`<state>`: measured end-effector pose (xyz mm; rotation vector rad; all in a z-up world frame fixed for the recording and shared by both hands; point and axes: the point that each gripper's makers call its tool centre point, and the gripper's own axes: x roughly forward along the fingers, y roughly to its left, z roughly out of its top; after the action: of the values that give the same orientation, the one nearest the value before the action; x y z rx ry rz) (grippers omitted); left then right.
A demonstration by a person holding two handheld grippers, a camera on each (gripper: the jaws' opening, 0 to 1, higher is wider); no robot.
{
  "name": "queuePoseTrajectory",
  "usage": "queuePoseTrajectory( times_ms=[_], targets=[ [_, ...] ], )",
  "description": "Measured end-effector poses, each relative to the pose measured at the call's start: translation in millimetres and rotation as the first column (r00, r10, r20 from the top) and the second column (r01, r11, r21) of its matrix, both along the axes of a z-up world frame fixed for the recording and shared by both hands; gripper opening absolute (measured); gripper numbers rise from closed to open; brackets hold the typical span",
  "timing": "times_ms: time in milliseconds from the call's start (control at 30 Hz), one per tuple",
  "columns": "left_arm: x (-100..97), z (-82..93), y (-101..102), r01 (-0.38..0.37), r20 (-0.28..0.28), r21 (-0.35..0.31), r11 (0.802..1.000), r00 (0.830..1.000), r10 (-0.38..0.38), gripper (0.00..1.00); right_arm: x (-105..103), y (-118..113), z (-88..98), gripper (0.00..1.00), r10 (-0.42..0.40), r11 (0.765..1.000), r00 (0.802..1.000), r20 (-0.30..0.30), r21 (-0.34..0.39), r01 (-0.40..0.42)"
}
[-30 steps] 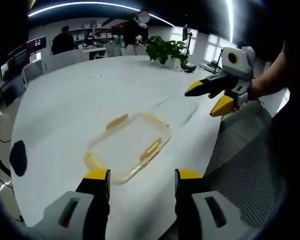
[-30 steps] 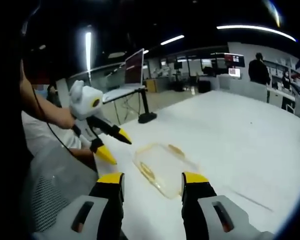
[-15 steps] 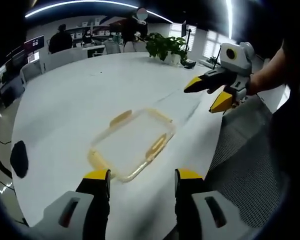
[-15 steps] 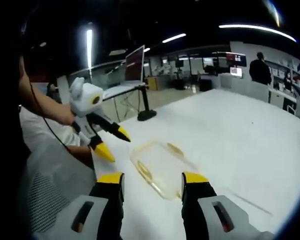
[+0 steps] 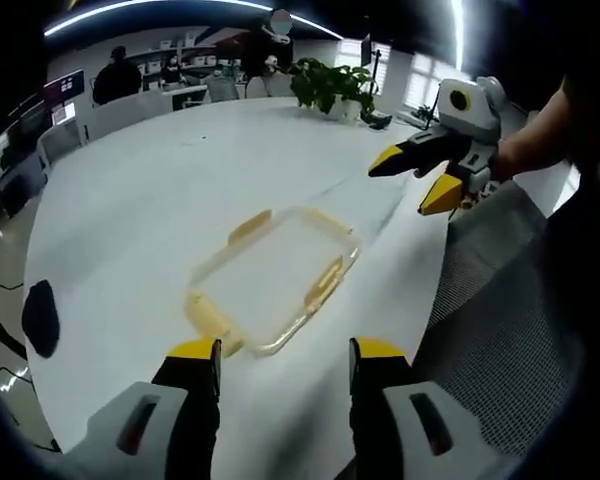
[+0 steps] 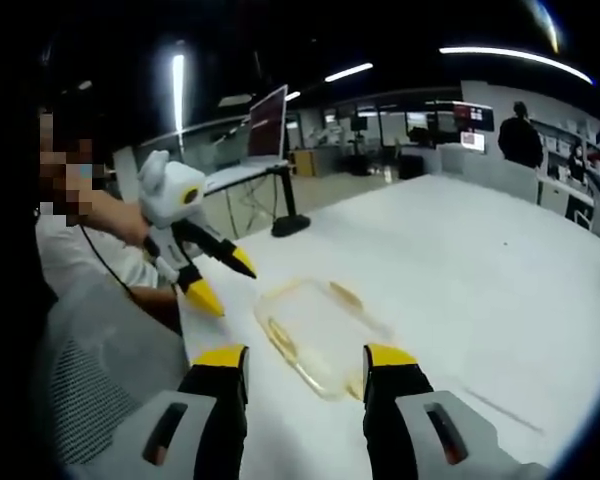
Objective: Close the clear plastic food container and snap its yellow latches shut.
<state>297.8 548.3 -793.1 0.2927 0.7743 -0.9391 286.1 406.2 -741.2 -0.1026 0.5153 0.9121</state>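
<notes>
The clear plastic food container (image 5: 277, 280) lies flat on the white table (image 5: 130, 210), close to the table's near edge, and appears already covered by its lid, though its transparency makes that hard to confirm. Yellow latches (image 5: 323, 288) run along its sides: in the left gripper view one sits on the far long side, one on the near long side, and one at the short end nearest the camera. The left gripper (image 5: 284, 352) hangs above and just short of that short end, jaws spread with nothing between them, so the container's long axis runs away from it, slanting up to the right in the picture. The right gripper (image 6: 305, 358) is likewise spread and empty; from its own view the container (image 6: 315, 325) lies straight ahead between the jaw tips, with its long axis slanting across that view. In the left gripper view the right gripper (image 5: 418, 178) stands off beyond the container's far right corner, well apart from it. The left gripper seems the nearer, and probably the better placed to press the end latch down first.
</notes>
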Motion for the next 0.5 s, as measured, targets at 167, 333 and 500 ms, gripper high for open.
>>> queuePoseTrajectory(
  times_ms=[167,333,500],
  targets=[
    [3.4,-0.2,0.3,0.010,-0.005,0.005,1.000,1.000,-0.010,0.51,1.2,0.4,-1.5,0.45,-0.001,1.000,1.000,-0.003,-0.006,0.001],
    [5.5,0.4,-0.8,0.016,-0.009,0.002,1.000,1.000,-0.016,0.50,2.6,0.1,-5.7,0.45,-0.003,1.000,1.000,-0.007,-0.020,0.002],
    [6.1,-1.1,-1.1,0.029,-0.017,0.005,1.000,0.999,-0.029,0.50,5.1,0.1,-7.1,0.45,-0.003,1.000,1.000,-0.010,-0.023,0.003]
  ],
)
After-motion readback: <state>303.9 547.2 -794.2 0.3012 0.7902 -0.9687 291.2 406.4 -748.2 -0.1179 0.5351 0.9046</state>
